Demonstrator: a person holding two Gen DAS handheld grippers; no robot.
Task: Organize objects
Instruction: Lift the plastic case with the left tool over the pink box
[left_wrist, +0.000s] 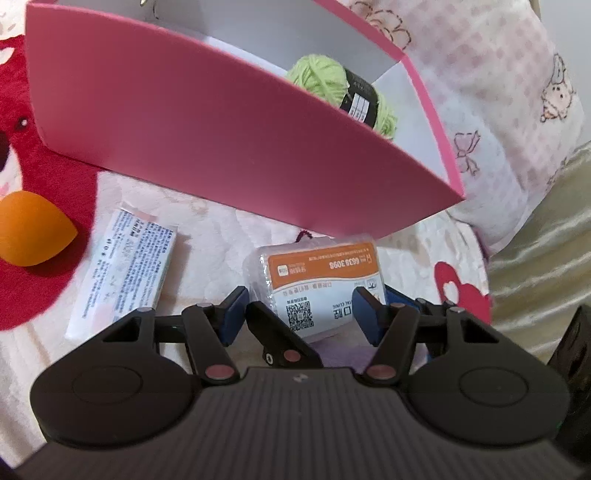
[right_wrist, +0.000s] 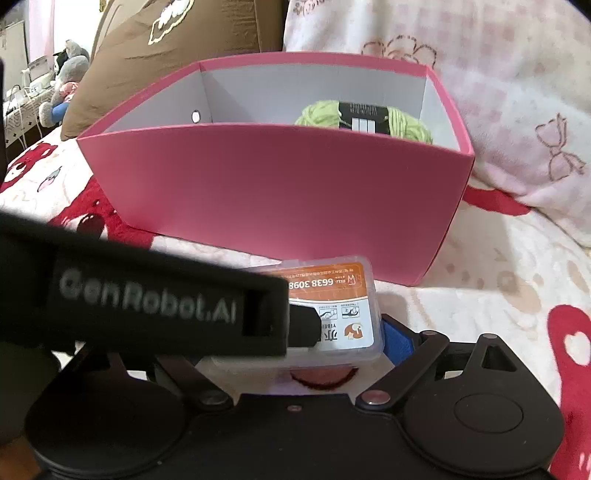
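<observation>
A clear plastic case (left_wrist: 321, 280) with an orange and white label lies in front of the pink box (left_wrist: 184, 129). My left gripper (left_wrist: 303, 314) straddles it, blue pads close to its two sides and not plainly pressing. In the right wrist view my right gripper (right_wrist: 295, 343) has the same case (right_wrist: 332, 314) between its fingers. Its right blue pad (right_wrist: 397, 339) rests against the case's edge. Its left finger is hidden by the left gripper's black body (right_wrist: 147, 302), but shows as a black finger (left_wrist: 280, 336) at the case's corner. A green yarn ball (right_wrist: 369, 122) sits inside the pink box (right_wrist: 277, 192).
A white printed tube (left_wrist: 125, 273) and an orange teardrop sponge (left_wrist: 33, 232) lie on the red and white bedspread (left_wrist: 48, 295) left of the case. A pink patterned pillow (left_wrist: 498, 110) stands behind the box, a brown cushion (right_wrist: 166, 44) and plush toys (right_wrist: 62, 85) farther back left.
</observation>
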